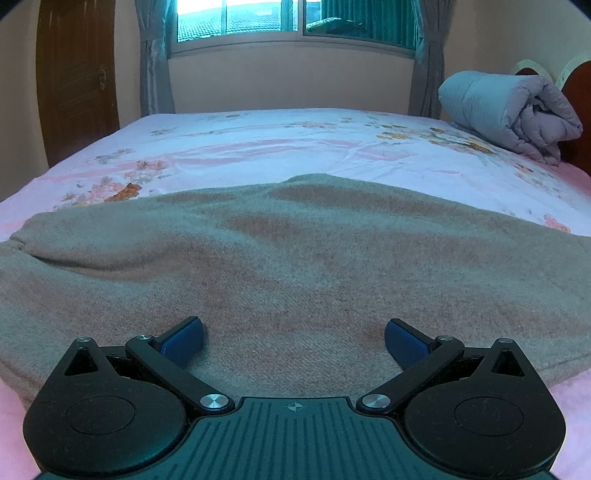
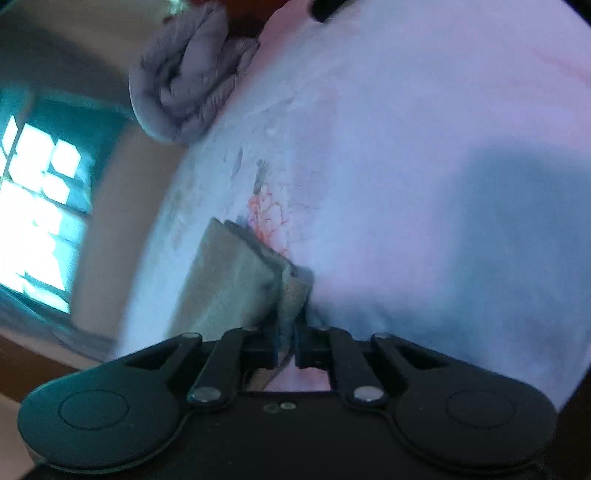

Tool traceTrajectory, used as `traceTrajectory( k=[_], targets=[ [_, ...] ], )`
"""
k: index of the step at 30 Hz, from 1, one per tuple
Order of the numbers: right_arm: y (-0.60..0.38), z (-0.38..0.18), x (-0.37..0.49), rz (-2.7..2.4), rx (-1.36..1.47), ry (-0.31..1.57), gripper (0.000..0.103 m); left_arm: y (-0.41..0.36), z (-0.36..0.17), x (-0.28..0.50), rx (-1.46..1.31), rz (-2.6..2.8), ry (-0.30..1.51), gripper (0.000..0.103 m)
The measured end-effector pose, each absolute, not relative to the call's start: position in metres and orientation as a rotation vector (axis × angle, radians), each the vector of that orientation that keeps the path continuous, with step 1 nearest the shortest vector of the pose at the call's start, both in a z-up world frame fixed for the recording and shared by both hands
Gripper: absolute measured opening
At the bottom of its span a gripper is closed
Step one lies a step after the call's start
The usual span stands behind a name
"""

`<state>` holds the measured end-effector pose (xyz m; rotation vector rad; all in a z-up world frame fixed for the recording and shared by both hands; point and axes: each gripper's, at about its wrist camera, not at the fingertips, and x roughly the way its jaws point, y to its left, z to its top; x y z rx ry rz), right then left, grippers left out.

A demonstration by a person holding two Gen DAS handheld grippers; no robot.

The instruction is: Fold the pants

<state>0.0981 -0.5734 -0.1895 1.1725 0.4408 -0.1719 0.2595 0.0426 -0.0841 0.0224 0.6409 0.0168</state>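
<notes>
Grey-brown pants [image 1: 295, 266] lie spread across the near part of the bed in the left wrist view. My left gripper [image 1: 293, 341] hovers just over the cloth with its blue pads [image 1: 184, 339] wide apart and nothing between them. In the tilted, blurred right wrist view, my right gripper [image 2: 286, 345] is shut on a bunched edge of the pants [image 2: 236, 273]. The cloth runs forward from the jaws and ends in a straight hem on the sheet.
The bed has a pink and white floral sheet [image 1: 280, 144]. A rolled grey quilt [image 1: 517, 110] lies at the far right by the headboard. A window with curtains [image 1: 295, 18] is behind the bed, and a wooden door [image 1: 74, 81] stands at the left.
</notes>
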Motion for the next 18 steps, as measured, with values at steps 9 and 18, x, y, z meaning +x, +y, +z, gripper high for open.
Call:
traceTrajectory(
  k=[9,18],
  targets=[
    [-0.582,-0.178,0.040,-0.258,1.347,0.244,0.012,0.044,-0.085,0.260,0.021,0.017,0.639,0.103],
    [-0.563,-0.179,0.085,-0.222,1.387,0.395,0.010,0.044,-0.085,0.260,0.020,0.017,0.639,0.103]
  ],
)
